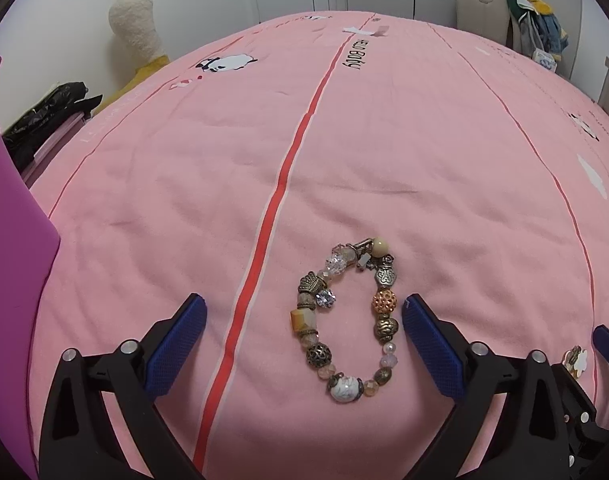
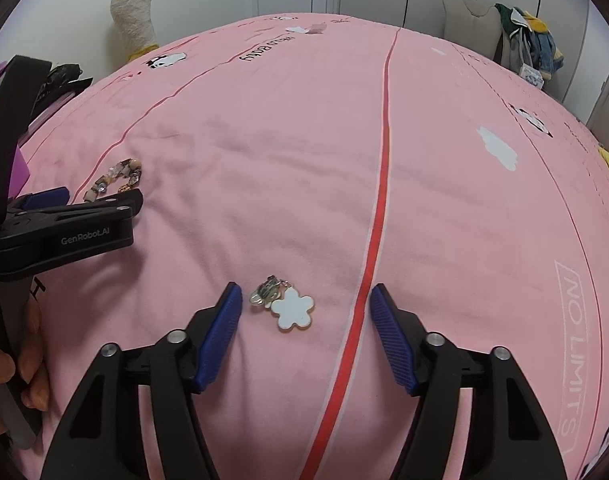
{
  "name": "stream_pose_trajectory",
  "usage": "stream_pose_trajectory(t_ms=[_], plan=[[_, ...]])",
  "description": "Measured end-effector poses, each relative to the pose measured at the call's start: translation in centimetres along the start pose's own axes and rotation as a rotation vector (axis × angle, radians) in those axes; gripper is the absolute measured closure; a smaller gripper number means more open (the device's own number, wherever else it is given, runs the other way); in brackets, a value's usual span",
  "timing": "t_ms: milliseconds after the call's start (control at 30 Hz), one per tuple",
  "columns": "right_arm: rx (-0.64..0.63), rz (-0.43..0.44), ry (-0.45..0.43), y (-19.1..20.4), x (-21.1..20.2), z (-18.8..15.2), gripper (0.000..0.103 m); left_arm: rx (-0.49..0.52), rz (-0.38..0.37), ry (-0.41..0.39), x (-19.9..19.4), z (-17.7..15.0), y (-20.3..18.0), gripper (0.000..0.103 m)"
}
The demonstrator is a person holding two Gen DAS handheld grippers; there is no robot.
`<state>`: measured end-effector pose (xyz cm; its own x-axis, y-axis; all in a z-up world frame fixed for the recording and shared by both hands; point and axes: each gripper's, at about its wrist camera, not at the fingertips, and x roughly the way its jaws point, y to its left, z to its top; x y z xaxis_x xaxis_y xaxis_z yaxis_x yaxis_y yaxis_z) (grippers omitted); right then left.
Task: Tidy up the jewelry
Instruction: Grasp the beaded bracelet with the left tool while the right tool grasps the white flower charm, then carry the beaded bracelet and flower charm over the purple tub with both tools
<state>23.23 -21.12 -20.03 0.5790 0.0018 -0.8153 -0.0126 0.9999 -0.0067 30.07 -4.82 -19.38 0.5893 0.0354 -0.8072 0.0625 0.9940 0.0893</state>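
A beaded bracelet (image 1: pixel 346 320) with metal, crystal and stone beads lies on the pink bedspread (image 1: pixel 264 140). My left gripper (image 1: pixel 304 304) is open just above the cloth, the bracelet between its blue fingers, close to the right one. A white flower-shaped earring (image 2: pixel 286 304) with a silver clip lies between the open fingers of my right gripper (image 2: pixel 302 292), nearer the left finger. The earring also shows in the left wrist view (image 1: pixel 575 360). The bracelet (image 2: pixel 116 180) and left gripper (image 2: pixel 100 196) show at the left of the right wrist view.
A purple container (image 1: pixel 12 240) stands at the left edge of the bed. A cream plush toy (image 1: pixel 134 24) and black bag (image 1: pixel 44 116) sit beyond the left side. A necklace bust (image 1: pixel 480 4) and clothes (image 1: pixel 540 20) are at the far right.
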Motion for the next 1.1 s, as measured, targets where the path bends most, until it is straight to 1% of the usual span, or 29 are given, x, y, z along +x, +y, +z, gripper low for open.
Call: stream_pose_trajectory(t_ms=[33,67,133,167,200,233,267,367,467,500,700,800,933,1100], plan=[[-0.003,0.001,-0.001,0.1,-0.1,-0.1,0.046,0.009,-0.005,-0.007,-0.2,-0.1,-0.2,0.024],[-0.008,0.003,-0.003,0.2,-0.2,-0.2,0.049,0.028,-0.007,-0.019,-0.5,-0.2,-0.5,0.030],[-0.020,0.007,-0.009,0.4,-0.4,-0.2,0.056,0.069,-0.012,-0.035,-1.0,-0.6,-1.5,0.051],[-0.027,0.009,-0.011,0.6,-0.5,-0.3,0.062,0.080,-0.018,-0.036,-1.2,-0.7,-1.8,0.056],[-0.034,0.016,-0.011,0.7,-0.6,-0.3,0.065,0.081,-0.030,-0.037,-1.4,-0.7,-1.9,0.069],[-0.035,0.022,-0.011,0.8,-0.7,-0.4,0.075,0.072,-0.045,-0.034,-1.6,-0.7,-1.8,0.081],[-0.034,0.029,-0.010,0.8,-0.8,-0.4,0.078,0.058,-0.061,-0.029,-1.7,-0.8,-1.6,0.083],[-0.007,0.063,-0.008,0.3,-0.9,-0.3,0.078,0.019,-0.107,-0.008,-2.1,-1.0,-0.9,0.083],[0.060,0.125,-0.011,-0.9,-1.2,-0.2,0.078,0.006,-0.136,0.008,-2.9,-1.4,-0.5,0.083],[0.083,0.147,-0.011,-1.3,-1.4,-0.3,0.078,0.002,-0.145,0.016,-3.2,-1.6,-0.4,0.083],[0.153,0.215,0.012,-1.8,-2.7,-1.5,0.078,0.007,-0.169,0.039,-4.9,-2.9,-0.1,0.083],[0.153,0.205,0.024,-1.6,-3.6,-2.0,0.078,0.007,-0.190,0.035,-6.4,-4.0,0.2,0.083],[0.155,0.206,0.040,-1.0,-4.7,-3.0,0.078,0.039,-0.199,0.018,-8.9,-5.8,0.5,0.083],[0.159,0.204,0.050,0.0,-7.3,-4.3,0.078,0.010,-0.234,0.032,-11.1,-7.0,2.3,0.083]])
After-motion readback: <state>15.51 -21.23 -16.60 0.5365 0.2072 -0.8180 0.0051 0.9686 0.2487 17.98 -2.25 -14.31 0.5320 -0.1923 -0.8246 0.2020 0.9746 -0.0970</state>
